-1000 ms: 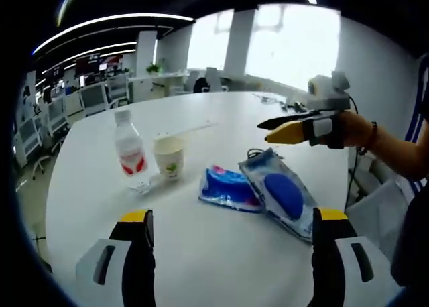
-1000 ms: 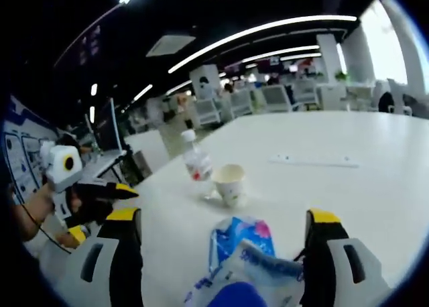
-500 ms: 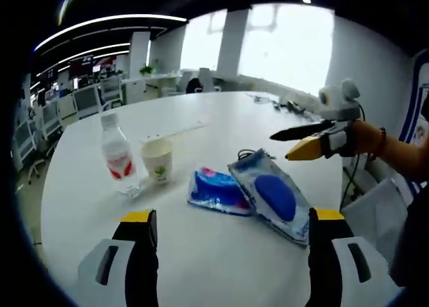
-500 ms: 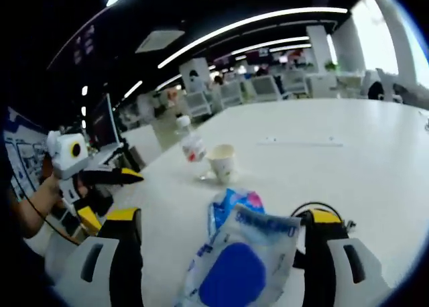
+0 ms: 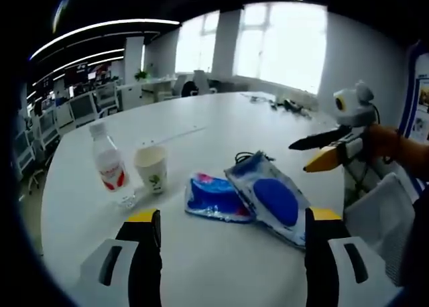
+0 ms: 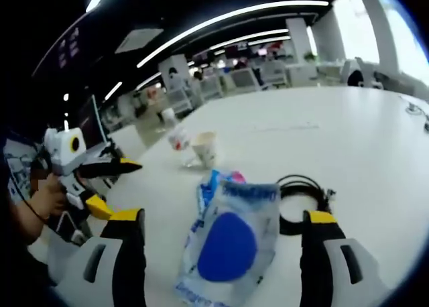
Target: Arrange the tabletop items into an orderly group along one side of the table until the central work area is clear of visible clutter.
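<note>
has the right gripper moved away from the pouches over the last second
Yes. In the left gripper view the right gripper has drawn back past the table's edge, away from the clear pouch it hovered over.

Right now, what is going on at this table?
A person holds a gripper in each hand over a white table. Both the left gripper and right gripper are open and hold nothing. A water bottle and paper cup stand together; two blue packets overlap, with a black cable beside them. Nothing is grasped yet.
</note>
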`<move>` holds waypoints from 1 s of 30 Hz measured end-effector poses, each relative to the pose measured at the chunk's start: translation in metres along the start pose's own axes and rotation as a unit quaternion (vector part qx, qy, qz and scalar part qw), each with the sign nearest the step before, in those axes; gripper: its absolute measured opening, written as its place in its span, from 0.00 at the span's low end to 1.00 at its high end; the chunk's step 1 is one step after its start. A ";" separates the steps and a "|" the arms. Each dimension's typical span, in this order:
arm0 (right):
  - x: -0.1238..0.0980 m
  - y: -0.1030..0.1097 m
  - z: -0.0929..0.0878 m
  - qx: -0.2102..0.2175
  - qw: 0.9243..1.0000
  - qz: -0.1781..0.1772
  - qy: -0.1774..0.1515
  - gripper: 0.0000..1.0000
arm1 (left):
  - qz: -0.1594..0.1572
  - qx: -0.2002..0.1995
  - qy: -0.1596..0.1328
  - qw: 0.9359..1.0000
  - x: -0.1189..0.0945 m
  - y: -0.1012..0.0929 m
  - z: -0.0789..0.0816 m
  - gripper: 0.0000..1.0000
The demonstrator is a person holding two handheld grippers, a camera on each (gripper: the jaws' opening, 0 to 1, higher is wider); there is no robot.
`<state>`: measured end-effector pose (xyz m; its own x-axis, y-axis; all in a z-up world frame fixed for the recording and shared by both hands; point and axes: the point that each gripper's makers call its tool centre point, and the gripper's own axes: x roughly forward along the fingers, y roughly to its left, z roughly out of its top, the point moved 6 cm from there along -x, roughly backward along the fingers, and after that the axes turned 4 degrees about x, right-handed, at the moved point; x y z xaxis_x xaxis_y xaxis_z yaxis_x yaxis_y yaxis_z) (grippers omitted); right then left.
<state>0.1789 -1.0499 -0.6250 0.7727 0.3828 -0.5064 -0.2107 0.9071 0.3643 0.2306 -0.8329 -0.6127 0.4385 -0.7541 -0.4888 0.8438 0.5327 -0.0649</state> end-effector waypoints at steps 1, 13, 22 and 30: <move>-0.001 0.000 -0.003 0.004 1.000 -0.004 0.003 0.94 | 0.001 0.002 0.000 1.000 0.001 0.000 0.000 0.85; -0.015 0.000 -0.037 0.053 0.997 -0.040 0.039 0.88 | 0.007 0.024 -0.011 1.000 0.011 0.000 0.009 0.80; -0.023 0.006 -0.051 0.067 0.995 -0.051 0.046 0.85 | 0.002 0.033 -0.021 0.999 0.022 -0.002 0.016 0.77; -0.031 0.010 -0.066 0.083 0.991 -0.089 0.050 0.79 | -0.004 0.042 -0.024 0.999 0.033 -0.003 0.016 0.75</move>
<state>0.1134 -1.0411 -0.6567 0.7241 0.2421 -0.6458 0.0317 0.9237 0.3818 0.2475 -0.8659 -0.6148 0.4443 -0.7768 -0.4463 0.8694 0.4940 0.0057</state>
